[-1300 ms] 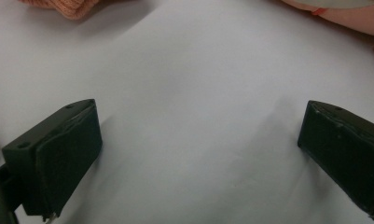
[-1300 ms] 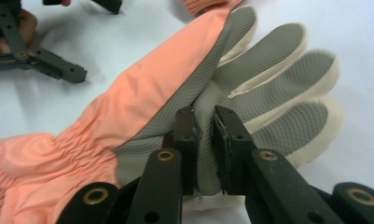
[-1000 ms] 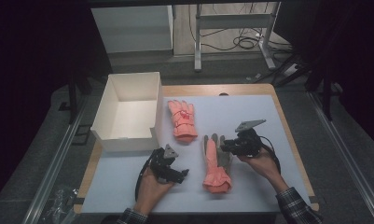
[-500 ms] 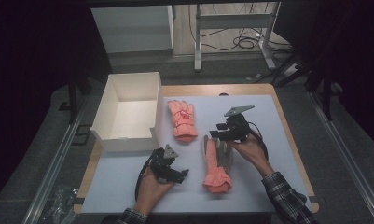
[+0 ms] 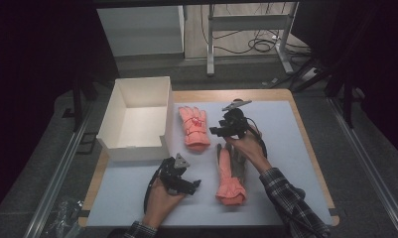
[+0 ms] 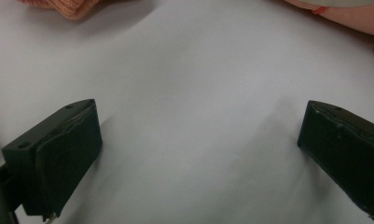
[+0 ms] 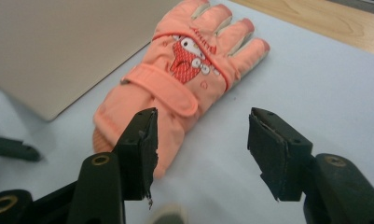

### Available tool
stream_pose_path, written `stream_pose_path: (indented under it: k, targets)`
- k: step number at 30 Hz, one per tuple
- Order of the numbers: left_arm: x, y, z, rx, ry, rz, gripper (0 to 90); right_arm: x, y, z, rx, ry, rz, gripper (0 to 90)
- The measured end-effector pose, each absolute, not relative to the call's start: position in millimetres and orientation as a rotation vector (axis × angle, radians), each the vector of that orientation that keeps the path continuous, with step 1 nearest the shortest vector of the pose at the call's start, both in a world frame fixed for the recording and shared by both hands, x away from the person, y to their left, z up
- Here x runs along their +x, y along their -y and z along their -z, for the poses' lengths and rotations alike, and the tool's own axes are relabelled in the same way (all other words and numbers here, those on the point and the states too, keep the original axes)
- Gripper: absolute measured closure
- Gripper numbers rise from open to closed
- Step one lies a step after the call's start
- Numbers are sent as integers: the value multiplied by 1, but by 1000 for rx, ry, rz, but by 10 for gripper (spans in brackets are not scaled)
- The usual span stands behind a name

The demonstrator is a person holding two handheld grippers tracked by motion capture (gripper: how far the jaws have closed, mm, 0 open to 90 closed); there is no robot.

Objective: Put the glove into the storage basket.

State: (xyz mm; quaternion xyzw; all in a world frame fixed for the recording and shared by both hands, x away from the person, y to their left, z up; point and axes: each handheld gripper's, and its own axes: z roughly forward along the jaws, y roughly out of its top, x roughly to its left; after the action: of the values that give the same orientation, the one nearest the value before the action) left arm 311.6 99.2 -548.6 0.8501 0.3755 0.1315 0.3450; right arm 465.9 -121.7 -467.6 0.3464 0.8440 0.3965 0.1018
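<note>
While both tools gape, neither grips a glove.
Right tool (image 7: 201, 154), jaws just widened, empty, faces the cartoon-printed glove (image 7: 180, 79); left tool (image 6: 198, 154) apart over the desk (image 6: 189, 93).

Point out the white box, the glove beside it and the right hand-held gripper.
white box (image 5: 118, 101), high view, left wall.
glove beside it (image 7: 175, 88), right gripper view, wrist strap.
right hand-held gripper (image 7: 201, 151), right gripper view, midway between fingertips.
</note>
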Motion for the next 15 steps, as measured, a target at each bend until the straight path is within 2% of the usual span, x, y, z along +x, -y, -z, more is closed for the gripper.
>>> stream_pose_path:
  k: [15]
  targets:
    - [312,-99,549,2204,-977,-340,0,505,68,479,972,-2498,-1114,468]
